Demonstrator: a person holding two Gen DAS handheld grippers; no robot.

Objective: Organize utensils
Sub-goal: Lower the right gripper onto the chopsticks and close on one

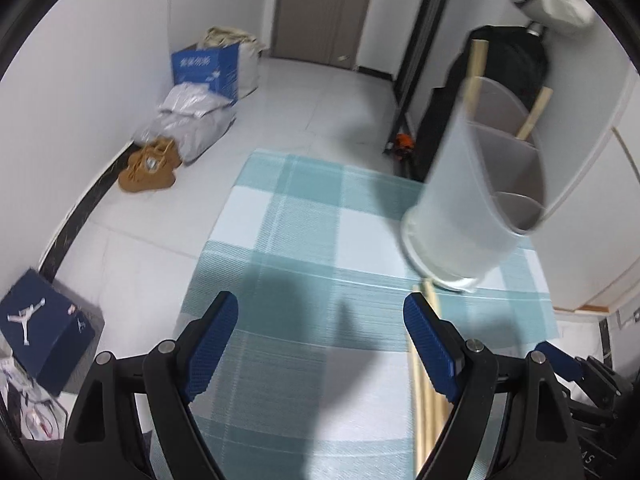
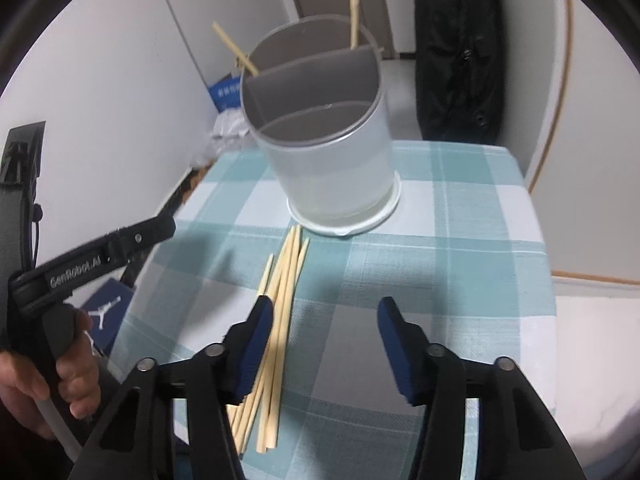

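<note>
Chopsticks (image 2: 276, 320) loose on table (image 2: 460, 240), before holder (image 2: 320, 128).
Right gripper (image 2: 326, 344) fingers spread beside the bundle, nothing between; left gripper (image 1: 320, 344) fingers spread, empty, for approach.

Both grippers angle down, empty. Left gripper (image 1: 320, 316) has its jaws spread wide. Right gripper (image 2: 326, 320) sits narrower, pads clear of anything. A hand (image 2: 44, 376) wraps the left one's handle.
</note>
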